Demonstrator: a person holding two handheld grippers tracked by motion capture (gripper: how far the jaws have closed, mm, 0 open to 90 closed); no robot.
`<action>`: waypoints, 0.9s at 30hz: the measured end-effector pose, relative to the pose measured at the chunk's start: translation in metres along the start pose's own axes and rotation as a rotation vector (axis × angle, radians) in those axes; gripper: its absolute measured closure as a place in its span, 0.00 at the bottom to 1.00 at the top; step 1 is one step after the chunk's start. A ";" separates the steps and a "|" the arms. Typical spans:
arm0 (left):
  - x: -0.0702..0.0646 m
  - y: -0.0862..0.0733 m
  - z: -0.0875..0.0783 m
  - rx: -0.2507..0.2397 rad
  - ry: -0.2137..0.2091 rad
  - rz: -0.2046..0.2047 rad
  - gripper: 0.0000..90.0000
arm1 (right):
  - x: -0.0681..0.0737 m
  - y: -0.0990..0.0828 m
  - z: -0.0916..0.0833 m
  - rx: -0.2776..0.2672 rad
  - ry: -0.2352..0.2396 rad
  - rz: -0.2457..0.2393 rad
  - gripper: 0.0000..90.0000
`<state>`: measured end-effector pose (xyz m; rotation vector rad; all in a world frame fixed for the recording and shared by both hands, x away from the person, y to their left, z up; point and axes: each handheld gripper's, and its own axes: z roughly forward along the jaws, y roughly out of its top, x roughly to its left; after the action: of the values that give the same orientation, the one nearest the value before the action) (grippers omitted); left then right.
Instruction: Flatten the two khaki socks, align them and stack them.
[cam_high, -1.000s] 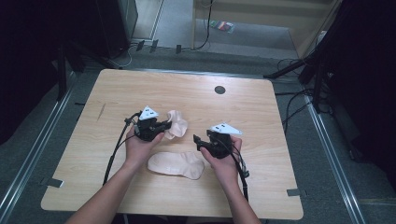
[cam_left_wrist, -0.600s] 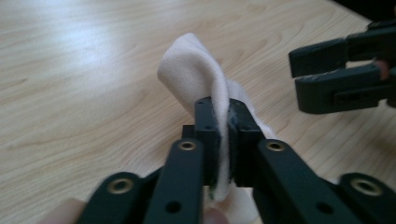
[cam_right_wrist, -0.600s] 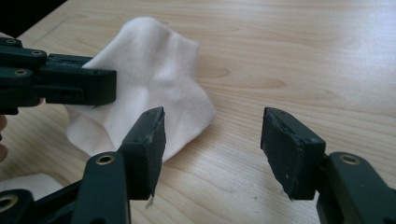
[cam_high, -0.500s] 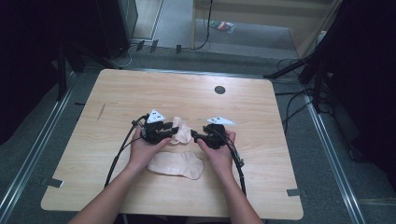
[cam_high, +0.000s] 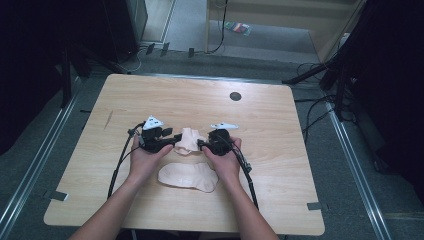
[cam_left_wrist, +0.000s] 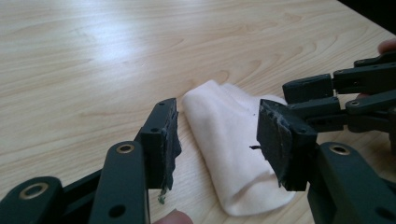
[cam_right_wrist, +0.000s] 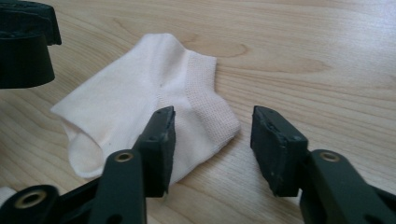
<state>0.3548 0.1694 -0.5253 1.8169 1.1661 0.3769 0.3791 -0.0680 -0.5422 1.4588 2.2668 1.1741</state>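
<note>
A small cream sock (cam_high: 189, 140) lies crumpled on the wooden table (cam_high: 280, 130), between my two grippers. My left gripper (cam_high: 176, 143) is at its left end, jaws open with the folded sock (cam_left_wrist: 229, 140) lying just beyond them. My right gripper (cam_high: 201, 145) is at its right end, also open, and the ribbed cuff of the sock (cam_right_wrist: 140, 102) reaches in between its jaws (cam_right_wrist: 210, 135). The right gripper (cam_left_wrist: 336, 93) faces the left one across the sock. A second cream sock (cam_high: 190, 176) lies flat nearer the front edge, between the person's hands.
A dark round hole (cam_high: 235, 96) sits in the table toward the far side. Black cables (cam_high: 117, 167) trail from both grippers toward the front edge. Bare wood lies to the left, right and far side of the socks.
Both grippers have closed in on the crumpled sock from either side, the right one moving left. The sock now rests on the table between their open jaws.
</note>
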 end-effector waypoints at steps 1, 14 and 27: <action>0.001 -0.001 0.000 0.007 -0.001 0.004 0.54 | 0.004 -0.001 0.001 -0.003 -0.024 -0.019 0.68; 0.015 -0.015 -0.008 0.053 -0.009 -0.021 0.48 | 0.022 0.011 -0.015 -0.069 -0.060 -0.116 1.00; 0.001 -0.020 0.001 0.151 -0.020 0.061 0.39 | 0.065 0.051 -0.049 -0.151 0.078 -0.183 1.00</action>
<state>0.3444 0.1727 -0.5426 1.9860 1.1536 0.3120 0.3545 -0.0286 -0.4578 1.1448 2.2498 1.3318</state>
